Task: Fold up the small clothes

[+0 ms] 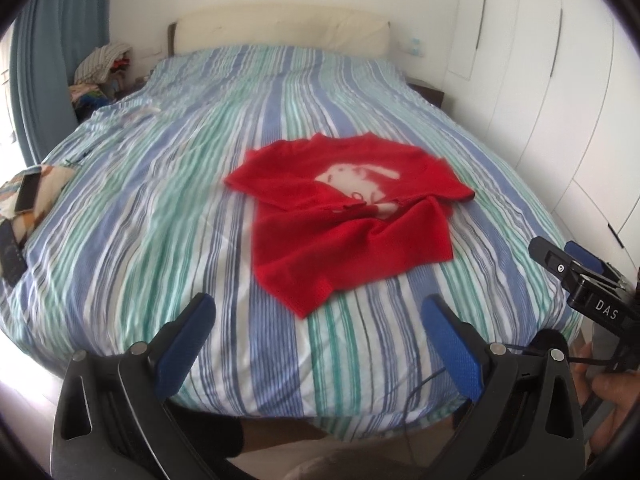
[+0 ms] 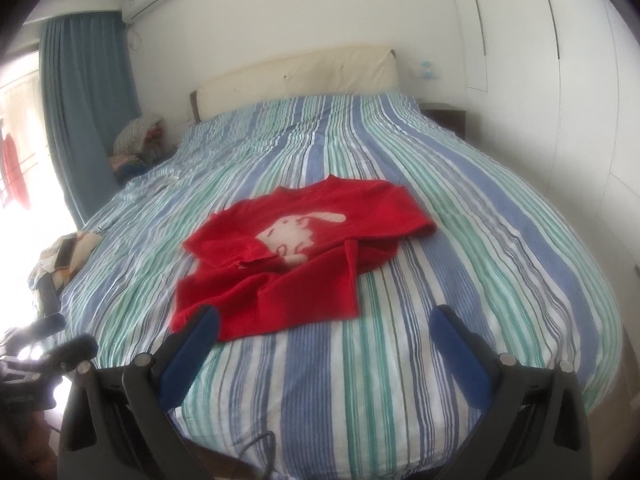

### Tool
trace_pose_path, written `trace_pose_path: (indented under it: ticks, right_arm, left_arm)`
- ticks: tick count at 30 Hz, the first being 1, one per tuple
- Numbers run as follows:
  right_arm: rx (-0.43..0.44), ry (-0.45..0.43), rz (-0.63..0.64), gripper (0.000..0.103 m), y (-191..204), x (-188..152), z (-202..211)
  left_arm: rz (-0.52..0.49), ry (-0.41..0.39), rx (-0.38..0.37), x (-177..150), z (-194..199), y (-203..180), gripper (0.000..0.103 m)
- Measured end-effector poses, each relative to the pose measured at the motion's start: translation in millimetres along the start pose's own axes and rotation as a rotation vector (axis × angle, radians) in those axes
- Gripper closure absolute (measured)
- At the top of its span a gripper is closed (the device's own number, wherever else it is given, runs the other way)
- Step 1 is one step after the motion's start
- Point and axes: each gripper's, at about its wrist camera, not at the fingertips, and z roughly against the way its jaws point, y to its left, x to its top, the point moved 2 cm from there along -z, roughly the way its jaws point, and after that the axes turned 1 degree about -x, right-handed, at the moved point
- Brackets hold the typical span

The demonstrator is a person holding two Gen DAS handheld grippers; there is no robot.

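Note:
A small red sweater (image 1: 340, 216) with a white rabbit print lies crumpled on the striped bed cover (image 1: 160, 216), its lower part bunched and folded over. It also shows in the right wrist view (image 2: 288, 256). My left gripper (image 1: 320, 312) is open and empty, above the bed's near edge, short of the sweater's hem. My right gripper (image 2: 326, 322) is open and empty, its left finger just before the sweater's near corner. The right gripper also shows at the right edge of the left wrist view (image 1: 568, 256).
A cream headboard (image 1: 280, 32) stands at the far end of the bed. A pile of clothes (image 1: 100, 72) sits at the far left. A phone on a patterned cushion (image 1: 28, 192) lies at the left edge. White wardrobe doors (image 1: 560, 80) line the right side.

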Motion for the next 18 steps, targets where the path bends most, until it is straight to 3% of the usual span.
trace_pose_path:
  ticks: [5, 8, 18]
  right_arm:
    - [-0.058, 0.022, -0.010, 0.000, -12, -1, -13]
    - [-0.050, 0.035, -0.053, 0.000, -17, -1, -18]
    - [-0.030, 0.042, -0.026, 0.000, -4, 3, -28]
  left_arm:
    - [-0.001, 0.036, -0.036, 0, -18, -2, 0.000]
    - [0.005, 0.040, -0.039, 0, -22, -3, 0.000]
    - [0.005, 0.041, -0.033, -3, -25, 0, 0.000]
